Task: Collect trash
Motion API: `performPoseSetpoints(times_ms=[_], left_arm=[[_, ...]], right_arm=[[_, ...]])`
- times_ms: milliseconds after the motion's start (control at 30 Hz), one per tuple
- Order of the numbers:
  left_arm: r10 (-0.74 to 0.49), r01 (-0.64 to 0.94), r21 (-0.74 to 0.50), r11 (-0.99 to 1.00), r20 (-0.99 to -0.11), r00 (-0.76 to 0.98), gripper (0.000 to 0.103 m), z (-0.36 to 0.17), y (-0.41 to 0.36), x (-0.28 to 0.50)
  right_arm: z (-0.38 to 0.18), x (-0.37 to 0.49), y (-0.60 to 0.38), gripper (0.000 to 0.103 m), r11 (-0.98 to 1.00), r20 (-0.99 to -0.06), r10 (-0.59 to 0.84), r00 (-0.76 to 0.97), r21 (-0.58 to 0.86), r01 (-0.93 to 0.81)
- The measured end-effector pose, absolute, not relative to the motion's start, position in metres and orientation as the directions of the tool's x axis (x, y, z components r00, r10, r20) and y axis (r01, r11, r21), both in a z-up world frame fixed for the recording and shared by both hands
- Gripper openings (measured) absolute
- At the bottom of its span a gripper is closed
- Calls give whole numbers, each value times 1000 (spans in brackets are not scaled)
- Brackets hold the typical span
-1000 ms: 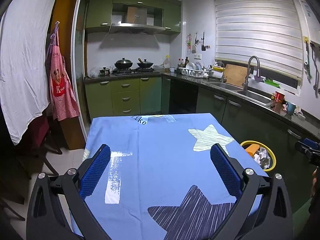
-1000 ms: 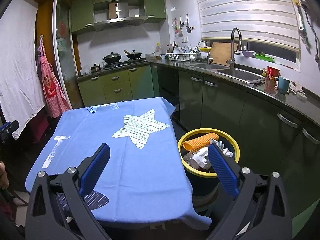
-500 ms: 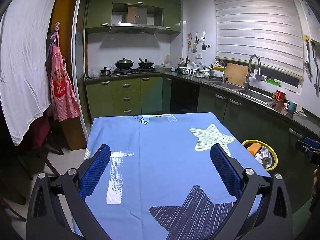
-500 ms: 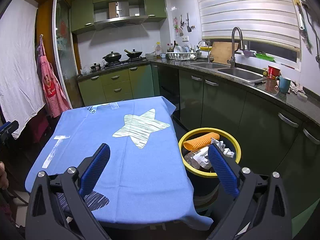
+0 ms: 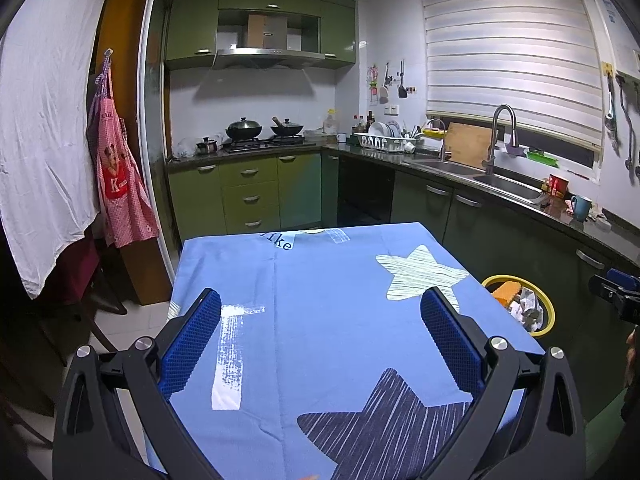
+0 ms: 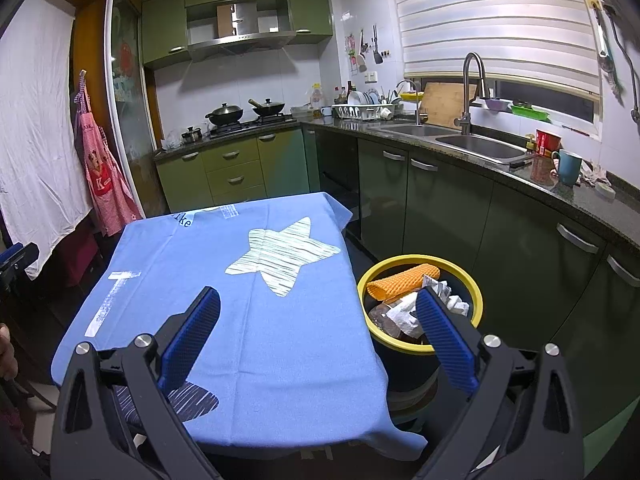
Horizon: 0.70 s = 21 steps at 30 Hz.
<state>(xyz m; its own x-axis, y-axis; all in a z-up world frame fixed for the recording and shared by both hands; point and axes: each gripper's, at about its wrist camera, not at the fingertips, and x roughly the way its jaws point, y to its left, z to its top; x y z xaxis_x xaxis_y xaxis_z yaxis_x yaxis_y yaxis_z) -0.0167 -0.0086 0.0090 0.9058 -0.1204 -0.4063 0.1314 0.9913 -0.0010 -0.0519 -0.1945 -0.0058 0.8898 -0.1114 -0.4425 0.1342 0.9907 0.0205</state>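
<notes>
The left tongs [image 5: 320,332] are hanging spread wide over the surface [image 5: 320,280], their blue ribbed pads [image 5: 192,340] gripping nothing. The right tongs [image 6: 316,332] are likewise spread and empty, straddling the surface's right edge, with one pad in front of the bin.

The surface is wearing a smooth light-blue cotton cloth [image 6: 280,340] printed with a pale striped star [image 6: 280,256] near its far right corner, a dark navy striped star [image 5: 384,420] at the near edge, and a white brushed cross [image 5: 232,356] toward the left edge. The cloth is draping over the edges in soft folds.

The trash is sitting in a round black bin with a yellow rim [image 6: 476,284] on the floor just beside the surface's right edge: an orange waffle-textured foam sleeve [image 6: 400,280], crumpled white paper [image 6: 404,312] and clear crinkled plastic.

Glossy green cabinets [image 6: 440,208] are lining two walls under a dark speckled stone counter, with a steel sink [image 6: 476,146], a teal mug [image 6: 568,166], a pink checked apron [image 5: 120,184] and white slatted blinds [image 5: 508,52].
</notes>
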Motion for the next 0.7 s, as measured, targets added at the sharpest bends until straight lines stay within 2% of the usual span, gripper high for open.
performPoseSetpoints(times_ms=[700], left_arm=[[-121, 136, 7, 991, -409, 905, 98, 7, -8, -15]], right_arm=[[-9, -50, -193, 94, 991, -447, -111, 888, 21, 134]])
